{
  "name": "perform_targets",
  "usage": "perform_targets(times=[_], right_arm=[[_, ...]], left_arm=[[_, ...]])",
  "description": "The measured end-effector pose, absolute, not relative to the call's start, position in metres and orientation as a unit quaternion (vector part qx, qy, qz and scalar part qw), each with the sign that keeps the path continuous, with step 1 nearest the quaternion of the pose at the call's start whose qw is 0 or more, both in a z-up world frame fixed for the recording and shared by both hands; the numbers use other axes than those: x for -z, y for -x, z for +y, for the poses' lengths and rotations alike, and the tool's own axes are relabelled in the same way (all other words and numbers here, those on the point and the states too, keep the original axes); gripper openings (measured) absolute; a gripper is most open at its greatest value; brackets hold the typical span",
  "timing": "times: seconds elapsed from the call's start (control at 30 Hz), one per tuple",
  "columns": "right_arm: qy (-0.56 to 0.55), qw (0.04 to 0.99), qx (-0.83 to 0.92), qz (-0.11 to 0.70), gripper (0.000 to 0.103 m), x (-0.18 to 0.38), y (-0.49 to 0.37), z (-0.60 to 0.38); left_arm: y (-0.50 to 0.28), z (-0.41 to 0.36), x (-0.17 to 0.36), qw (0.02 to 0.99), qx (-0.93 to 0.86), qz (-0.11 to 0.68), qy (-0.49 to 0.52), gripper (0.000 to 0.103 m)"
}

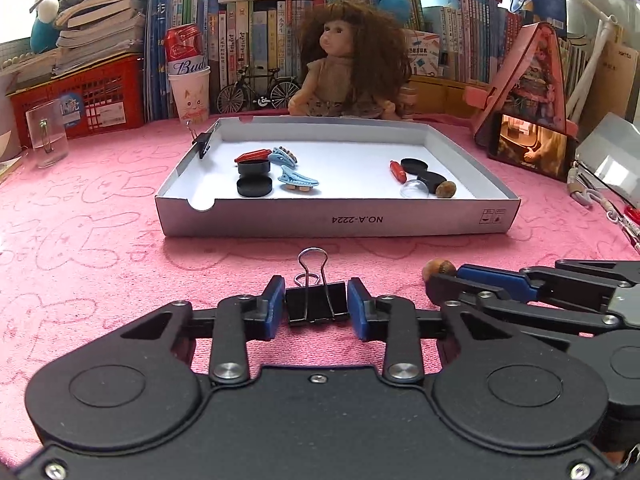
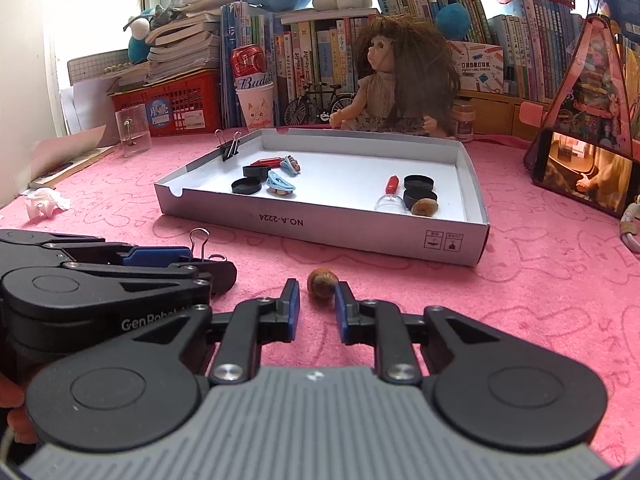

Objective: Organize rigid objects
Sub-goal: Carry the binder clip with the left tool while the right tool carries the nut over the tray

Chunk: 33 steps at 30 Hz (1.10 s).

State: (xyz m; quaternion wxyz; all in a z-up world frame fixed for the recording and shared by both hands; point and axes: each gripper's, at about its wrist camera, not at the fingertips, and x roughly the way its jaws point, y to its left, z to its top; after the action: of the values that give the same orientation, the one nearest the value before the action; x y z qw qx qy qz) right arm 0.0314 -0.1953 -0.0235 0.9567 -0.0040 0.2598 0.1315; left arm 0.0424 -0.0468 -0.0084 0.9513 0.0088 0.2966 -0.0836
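A black binder clip (image 1: 316,305) stands on the pink cloth between the pads of my left gripper (image 1: 316,308), which touch its sides. A brown nut (image 2: 321,282) lies on the cloth at the tips of my right gripper (image 2: 317,304), which is open, its right pad against the nut. The white box lid (image 1: 336,222) ahead holds black caps (image 1: 254,186), blue hair clips (image 1: 298,179), red pieces (image 1: 397,171), a clear dome (image 1: 415,189), and another nut (image 1: 445,189). A second binder clip (image 1: 203,142) is clamped on its left wall.
A doll (image 1: 348,68) sits behind the lid, with books, a red crate (image 1: 80,100), a paper cup with a can (image 1: 188,92) and a clear glass (image 1: 46,136) at the back left. A phone on a pink stand (image 1: 532,148) is at the right. Crumpled tissue (image 2: 44,204) lies left.
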Motion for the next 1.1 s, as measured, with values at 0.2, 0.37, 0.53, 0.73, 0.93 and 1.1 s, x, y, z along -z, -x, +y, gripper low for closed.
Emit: perform_targets(times=[0.2, 0.37, 0.53, 0.73, 0.93, 1.1], right_arm=[[0.003, 0.958, -0.125, 0.257, 0.045, 0.023, -0.038, -0.195], [0.014, 0.959, -0.123, 0.255, 0.035, 0.025, -0.038, -0.191], [0.018, 0.961, -0.119, 0.249, 0.025, 0.024, -0.036, -0.190], [0.015, 0.960, -0.110, 0.258, 0.031, 0.024, -0.045, -0.189], [0.019, 0.958, -0.104, 0.268, 0.028, 0.025, -0.053, -0.186], [0.019, 0.958, -0.104, 0.267, 0.026, 0.024, -0.052, -0.186]], left_arm=[[-0.045, -0.040, 0.007, 0.950, 0.090, 0.299, 0.001, 0.031], [-0.046, -0.038, 0.006, 0.950, 0.092, 0.298, -0.005, 0.031], [-0.047, -0.037, 0.005, 0.950, 0.093, 0.296, -0.007, 0.031], [-0.050, -0.037, 0.003, 0.951, 0.095, 0.294, -0.012, 0.031], [-0.053, -0.038, 0.002, 0.951, 0.096, 0.295, -0.014, 0.031], [-0.053, -0.038, 0.001, 0.951, 0.096, 0.295, -0.013, 0.031]])
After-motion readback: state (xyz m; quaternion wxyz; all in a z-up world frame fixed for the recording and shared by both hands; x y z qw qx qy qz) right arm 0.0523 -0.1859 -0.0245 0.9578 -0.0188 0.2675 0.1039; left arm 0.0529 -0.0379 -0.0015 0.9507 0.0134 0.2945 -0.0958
